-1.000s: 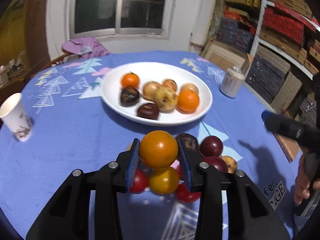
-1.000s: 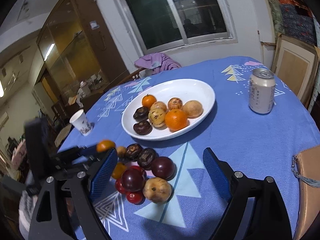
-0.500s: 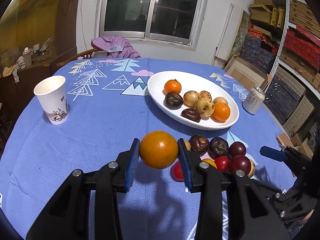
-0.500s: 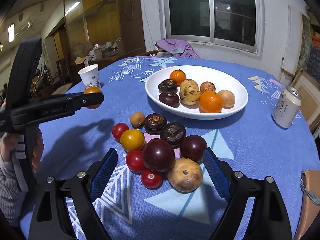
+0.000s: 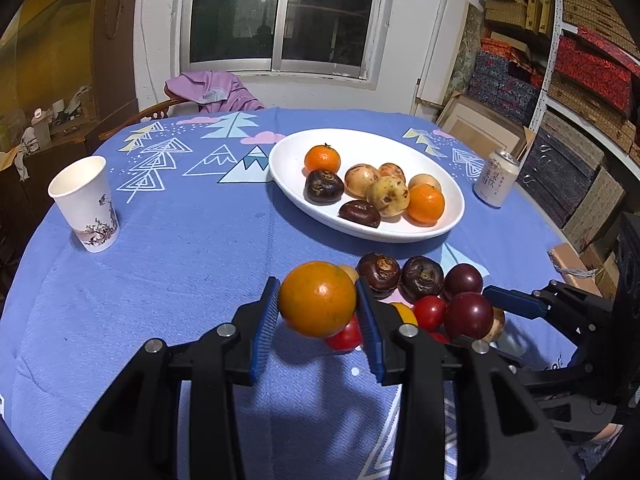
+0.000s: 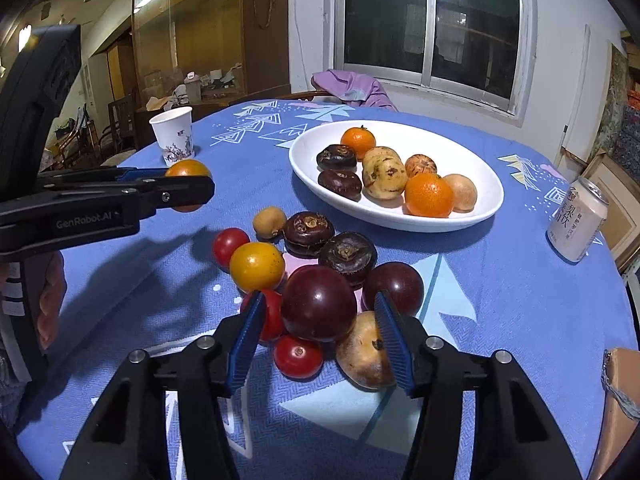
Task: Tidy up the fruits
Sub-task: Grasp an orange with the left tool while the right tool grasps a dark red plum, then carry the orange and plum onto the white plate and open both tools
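A white plate (image 5: pixel 448 222) of sorted fruit is seen well ahead of both tools on the blue-clothed counter (image 5: pixel 180 280), and a loose pile of fruit is left just in front of them — so the sorting is judged to be under way. An orange (image 5: pixel 317 299) is pinched between the pads of the left tool (image 5: pixel 318 320) and held above the counter, short of the plate; it is to be carried forward over the rim and released. The right tool (image 6: pixel 318 322) is spread around a dark plum (image 6: pixel 319 309) without visible contact — closing and lifting are called for there.
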Available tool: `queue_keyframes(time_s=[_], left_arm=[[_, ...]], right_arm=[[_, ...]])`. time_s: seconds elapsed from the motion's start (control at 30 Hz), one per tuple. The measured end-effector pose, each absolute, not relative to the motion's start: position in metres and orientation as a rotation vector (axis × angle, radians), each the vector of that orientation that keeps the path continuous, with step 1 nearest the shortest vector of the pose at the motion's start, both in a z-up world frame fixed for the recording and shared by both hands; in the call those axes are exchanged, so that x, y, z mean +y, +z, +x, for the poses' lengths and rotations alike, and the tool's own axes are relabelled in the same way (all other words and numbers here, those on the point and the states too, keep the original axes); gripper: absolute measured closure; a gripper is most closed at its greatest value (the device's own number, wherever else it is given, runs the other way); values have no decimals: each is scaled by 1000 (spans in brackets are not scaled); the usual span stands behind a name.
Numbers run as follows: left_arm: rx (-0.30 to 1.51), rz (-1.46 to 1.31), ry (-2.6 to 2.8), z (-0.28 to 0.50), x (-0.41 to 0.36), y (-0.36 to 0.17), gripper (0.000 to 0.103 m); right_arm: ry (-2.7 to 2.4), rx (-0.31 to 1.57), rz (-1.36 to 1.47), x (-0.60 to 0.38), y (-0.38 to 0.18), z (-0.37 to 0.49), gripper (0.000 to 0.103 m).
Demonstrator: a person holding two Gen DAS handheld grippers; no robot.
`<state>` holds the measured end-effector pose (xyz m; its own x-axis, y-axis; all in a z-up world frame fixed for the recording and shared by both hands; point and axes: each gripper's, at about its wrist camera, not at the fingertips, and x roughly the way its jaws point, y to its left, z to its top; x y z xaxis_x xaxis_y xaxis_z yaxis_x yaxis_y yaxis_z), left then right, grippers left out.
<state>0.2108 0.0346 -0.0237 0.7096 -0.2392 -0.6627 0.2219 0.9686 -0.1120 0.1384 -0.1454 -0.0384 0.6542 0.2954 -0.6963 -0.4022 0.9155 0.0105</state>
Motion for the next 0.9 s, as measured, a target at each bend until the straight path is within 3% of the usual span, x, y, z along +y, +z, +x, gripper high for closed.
queue_keyframes(time_s=[0.13, 0.47, 0.9], left_arm=[[746, -16, -260, 211, 32, -26, 65], [759, -4, -280, 214, 24, -29, 65], [646, 48, -256, 287, 1, 64, 65]], right_arm=[[415, 763, -146, -145, -39, 138, 64], [401, 674, -46, -167, -8, 133, 64], [303, 477, 63, -217, 112, 200, 65]])
